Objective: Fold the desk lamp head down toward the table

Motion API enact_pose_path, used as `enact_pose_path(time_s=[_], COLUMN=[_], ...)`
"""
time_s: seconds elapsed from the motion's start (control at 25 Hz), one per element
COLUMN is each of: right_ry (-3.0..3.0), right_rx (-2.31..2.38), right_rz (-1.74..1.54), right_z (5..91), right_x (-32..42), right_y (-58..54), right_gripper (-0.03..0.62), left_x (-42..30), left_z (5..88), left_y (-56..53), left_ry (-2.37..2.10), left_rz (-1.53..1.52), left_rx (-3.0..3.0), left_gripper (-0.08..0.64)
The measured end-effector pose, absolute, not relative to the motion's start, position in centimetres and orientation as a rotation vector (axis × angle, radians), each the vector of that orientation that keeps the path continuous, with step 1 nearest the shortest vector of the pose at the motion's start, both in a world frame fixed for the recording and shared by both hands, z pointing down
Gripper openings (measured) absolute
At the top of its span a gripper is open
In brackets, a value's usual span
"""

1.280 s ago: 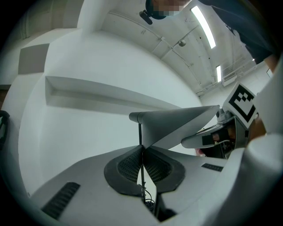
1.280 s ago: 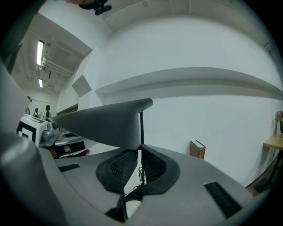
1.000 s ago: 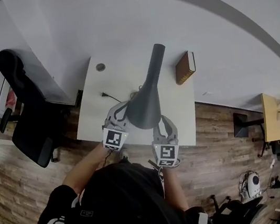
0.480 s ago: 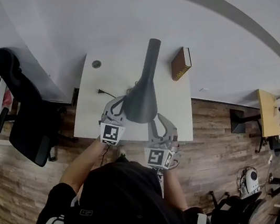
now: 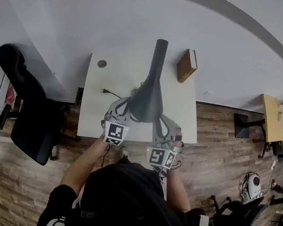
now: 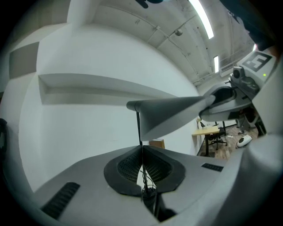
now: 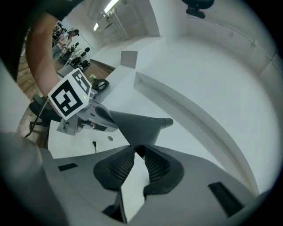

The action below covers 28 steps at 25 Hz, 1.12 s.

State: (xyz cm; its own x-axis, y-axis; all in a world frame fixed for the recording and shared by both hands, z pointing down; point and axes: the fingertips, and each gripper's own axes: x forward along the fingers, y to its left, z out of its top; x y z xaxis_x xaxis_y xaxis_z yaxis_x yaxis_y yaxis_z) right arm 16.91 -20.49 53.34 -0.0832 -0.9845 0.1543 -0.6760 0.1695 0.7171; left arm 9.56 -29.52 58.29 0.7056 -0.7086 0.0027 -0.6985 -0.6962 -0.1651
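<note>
The stem (image 6: 139, 128) is clamped in the left gripper (image 6: 141, 148). The lamp head (image 7: 132, 126) is pinched only at its rim by the right gripper (image 7: 138, 150), whose jaws have just been closing — a shallow hold that could be lost when pressed down.

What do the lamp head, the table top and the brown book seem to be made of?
Lamp head: matte dark grey, smooth, so painted metal or plastic. Table top: plain flat white, probably laminate. Book: brown cover, pale page edge, perhaps leatherette or cloth; too small to tell.
</note>
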Motion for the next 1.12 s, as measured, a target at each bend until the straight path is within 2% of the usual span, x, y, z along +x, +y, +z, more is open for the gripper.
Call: enact_pose_path(time_s=[0.16,0.28,0.4,0.56,1.0,1.12], right_ry=[-1.821,-1.814,-1.806,-1.794,-1.777,-1.774], right_rx=[1.569,1.571,1.577,1.582,1.585,1.590], right_rz=[-0.643,-0.644,-0.643,-0.641,-0.639,-0.648], right_z=[53.4,53.4,53.4,53.4,53.4,53.5], right_x=[16.8,16.7,16.8,16.8,16.7,16.7], right_y=[-20.3,-20.3,-20.3,-20.3,-20.2,-20.2], right_gripper=[0.084,0.083,0.081,0.080,0.077,0.077], left_x=[7.7,6.0,5.2,5.7,9.0,9.5], left_z=[61.8,61.3,59.5,56.3,53.9,54.1], left_y=[-26.9,-24.6,-22.9,-21.5,-22.2,-22.4], left_ry=[1.121,1.054,0.945,0.792,0.630,0.615], left_rz=[-0.257,-0.268,-0.296,-0.362,-0.397,-0.419], left_rx=[-2.796,-2.776,-2.657,-2.474,-2.292,-2.268], left_gripper=[0.029,0.040,0.140,0.167,0.166,0.112])
